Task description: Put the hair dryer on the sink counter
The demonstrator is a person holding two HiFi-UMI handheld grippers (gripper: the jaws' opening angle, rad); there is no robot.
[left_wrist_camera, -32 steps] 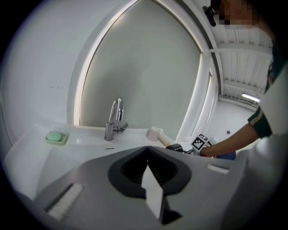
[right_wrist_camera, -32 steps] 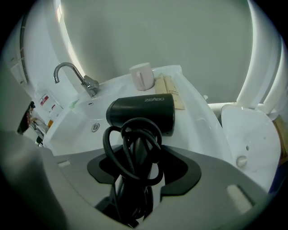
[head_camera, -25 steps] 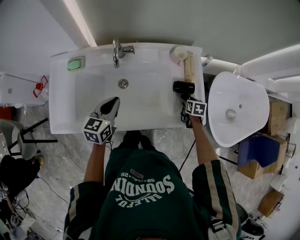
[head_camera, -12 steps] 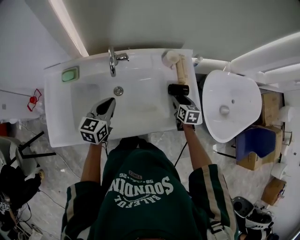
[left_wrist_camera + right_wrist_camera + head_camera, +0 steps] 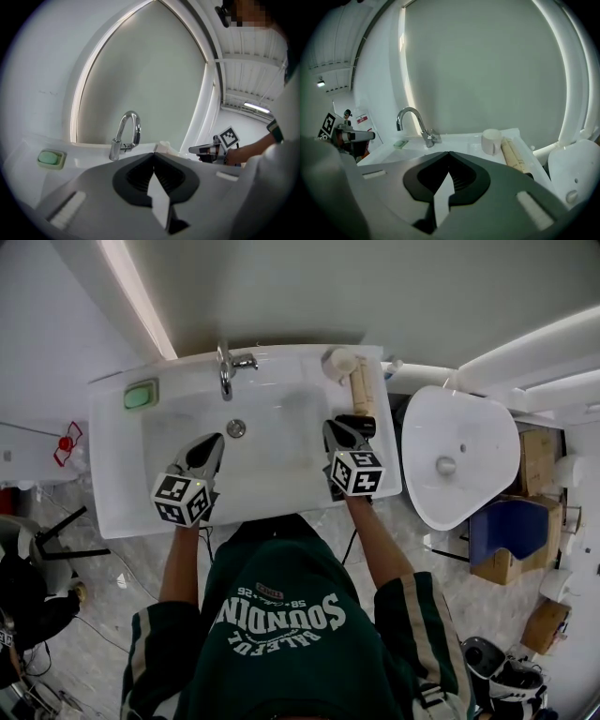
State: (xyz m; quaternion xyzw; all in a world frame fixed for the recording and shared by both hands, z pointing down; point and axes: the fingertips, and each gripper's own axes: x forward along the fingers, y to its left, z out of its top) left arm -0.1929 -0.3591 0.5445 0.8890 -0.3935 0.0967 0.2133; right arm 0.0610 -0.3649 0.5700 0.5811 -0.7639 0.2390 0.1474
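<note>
Beige hair dryer, black end

Across your green shirt, big white letters read "SOUNDIN"; the smaller lines around them are too small to read.

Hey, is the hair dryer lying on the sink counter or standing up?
Lying down: the hair dryer rests lengthwise on the sink counter, beside the white cup.
</note>
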